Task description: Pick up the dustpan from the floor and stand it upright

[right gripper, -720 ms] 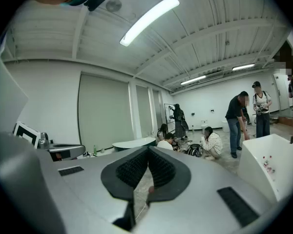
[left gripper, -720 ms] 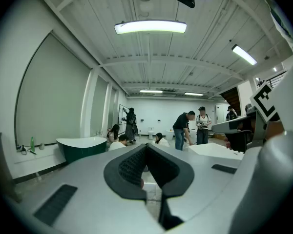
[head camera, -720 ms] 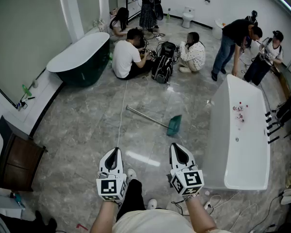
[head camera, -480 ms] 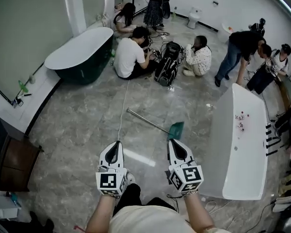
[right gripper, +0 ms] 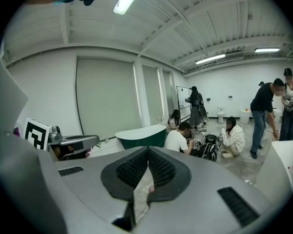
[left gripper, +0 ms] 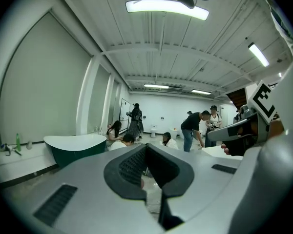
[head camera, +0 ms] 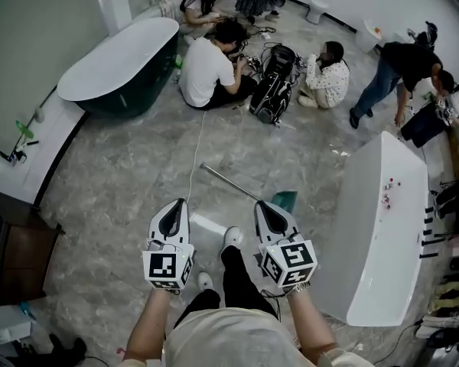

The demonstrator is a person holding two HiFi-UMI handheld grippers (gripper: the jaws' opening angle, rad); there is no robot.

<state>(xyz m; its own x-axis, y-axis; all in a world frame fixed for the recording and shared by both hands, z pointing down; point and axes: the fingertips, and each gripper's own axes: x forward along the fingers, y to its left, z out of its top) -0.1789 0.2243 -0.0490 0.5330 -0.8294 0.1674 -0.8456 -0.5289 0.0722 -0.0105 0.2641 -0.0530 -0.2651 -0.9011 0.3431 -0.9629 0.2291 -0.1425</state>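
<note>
**Head view: dustpan flat on the floor, both hand-held grippers clenched and empty**

Head view shows a grey marbled floor (head camera: pixel 122 182) filling the frame. A long white bathtub (head camera: pixel 382 228) stands at 3 o'clock and a dark green bathtub (head camera: pixel 115 67) at 10 o'clock. Several people (head camera: pixel 203 71) sit or bend over a black bag (head camera: pixel 275 94) around 12 o'clock.

The left hand-held gripper (head camera: pixel 177 203) and the right hand-held gripper (head camera: pixel 262 205) are held out side by side low in the frame, well above the floor. In the left gripper view and the right gripper view each pair of jaws meets at the tips with nothing between them.

The green dustpan (head camera: pixel 285 200) lies on the floor at 1 o'clock from the right hand-held gripper's tip. Its long metal handle (head camera: pixel 233 183) runs off toward 10 o'clock, flat on the floor.
</note>
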